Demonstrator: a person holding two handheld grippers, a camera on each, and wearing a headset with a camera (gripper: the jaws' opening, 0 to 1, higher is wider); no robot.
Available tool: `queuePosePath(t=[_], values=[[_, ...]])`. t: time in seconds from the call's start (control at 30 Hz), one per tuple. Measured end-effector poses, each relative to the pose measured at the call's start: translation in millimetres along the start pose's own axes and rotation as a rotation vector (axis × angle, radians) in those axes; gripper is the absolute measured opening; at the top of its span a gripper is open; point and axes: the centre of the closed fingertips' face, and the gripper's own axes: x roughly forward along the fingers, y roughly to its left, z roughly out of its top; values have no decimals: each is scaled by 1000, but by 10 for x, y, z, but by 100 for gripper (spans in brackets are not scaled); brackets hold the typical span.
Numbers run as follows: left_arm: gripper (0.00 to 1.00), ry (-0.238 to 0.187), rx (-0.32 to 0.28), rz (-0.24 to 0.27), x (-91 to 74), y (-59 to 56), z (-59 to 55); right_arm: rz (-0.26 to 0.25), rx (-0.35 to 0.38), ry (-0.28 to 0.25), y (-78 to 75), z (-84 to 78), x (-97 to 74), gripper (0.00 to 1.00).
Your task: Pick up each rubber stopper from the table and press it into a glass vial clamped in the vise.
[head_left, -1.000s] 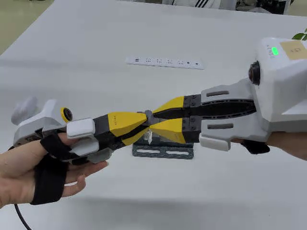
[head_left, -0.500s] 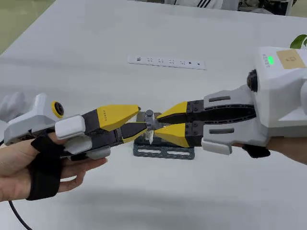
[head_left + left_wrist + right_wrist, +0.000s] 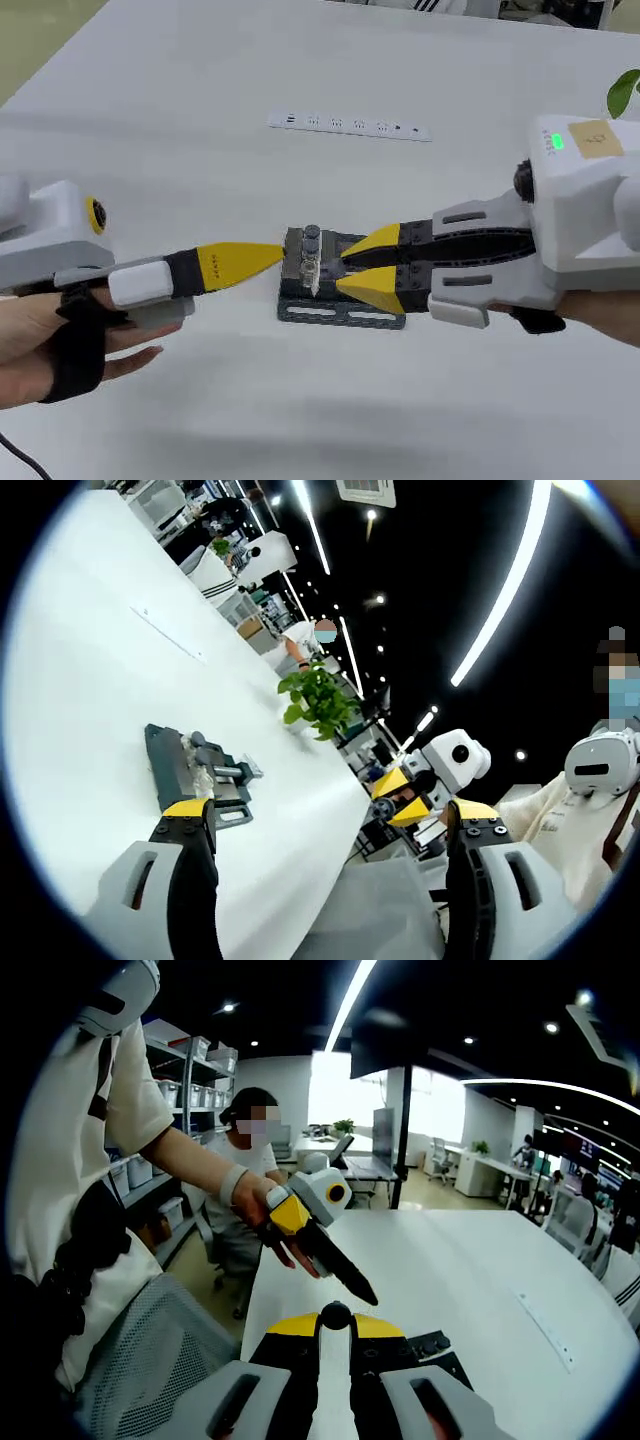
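Big white table (image 3: pixel 200 100) in an open office, with a long white power strip (image 3: pixel 348 127) at 12 o'clock from the dark grey vise (image 3: pixel 340 312). The dark grey rubber stopper (image 3: pixel 312 233) sits atop the clear glass vial (image 3: pixel 312 272) clamped there. My right gripper (image 3: pixel 343 268), jaws narrow, is just beside it at 3 o'clock. My left gripper (image 3: pixel 330 810), at 9, gapes wide.

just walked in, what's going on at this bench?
A person works two hand-held yellow-tipped grippers at a small dark vise on a white table. A clear glass vial stands clamped in it, a dark grey rubber stopper on its mouth. The right gripper has its tips close beside the vial, jaws nearly together; the left gripper is open, apart on the other side.
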Motion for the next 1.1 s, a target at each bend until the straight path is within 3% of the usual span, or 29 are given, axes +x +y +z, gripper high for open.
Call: queuePosePath(t=[0.23, 0.3, 0.4, 0.5, 0.57, 0.67, 0.73, 0.9, 1.1], values=[[99, 93, 173, 115, -67, 190, -76, 5, 6, 12, -10, -47, 1, 5], [99, 130, 249, 156, -94, 265, -103, 6, 8, 18, -14, -72, 3, 5], [99, 153, 342, 223, -129, 372, -104, 9, 11, 27, -16, -113, 5, 5], [99, 213, 469, 276, -173, 477, -145, 12, 17, 38, -27, -164, 3, 5], [98, 224, 503, 291, -194, 528, -144, 20, 20, 44, -20, -186, 4, 5], [97, 267, 606, 344, -256, 643, -156, 23, 18, 62, -29, -232, 5, 5], [96, 286, 639, 350, -250, 624, -207, 27, 26, 70, -32, -255, 7, 5], [94, 348, 788, 380, -261, 597, -265, 43, 30, 102, -50, -344, 24, 5], [92, 356, 787, 384, -298, 584, -313, 71, 22, 152, -93, -442, 51, 5]])
